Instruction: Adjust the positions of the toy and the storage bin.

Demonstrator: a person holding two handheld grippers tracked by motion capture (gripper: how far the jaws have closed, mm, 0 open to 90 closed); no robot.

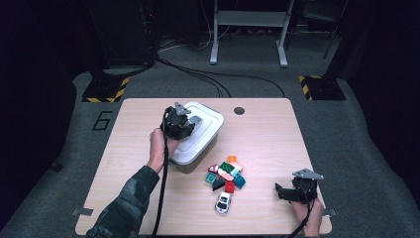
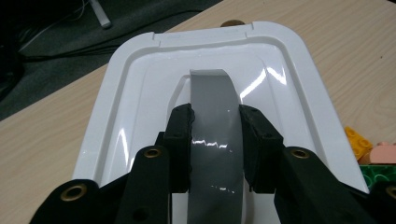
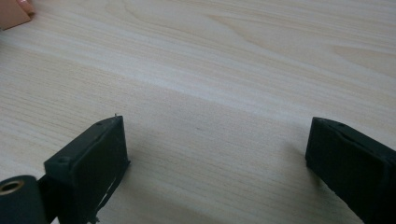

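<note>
A white lid [image 1: 208, 119] covers a grey storage box [image 1: 198, 157] at the table's left centre. My left gripper [image 1: 192, 123] sits on top of it. In the left gripper view the two black jaws [image 2: 215, 116] press on either side of the lid's grey handle [image 2: 212, 93], which arches over the white lid [image 2: 140, 84]. My right gripper [image 1: 280, 191] rests near the front right corner, pointing left. In the right gripper view it [image 3: 215, 140] is open, jaws wide apart over bare wood [image 3: 210, 70].
A heap of coloured toy bricks [image 1: 226, 173] lies just right of the box, with a small white toy car [image 1: 223, 202] in front of it. An orange brick [image 2: 357, 142] and a green one [image 2: 380, 171] edge in beside the lid. A round cable hole [image 1: 239, 110] sits at the back.
</note>
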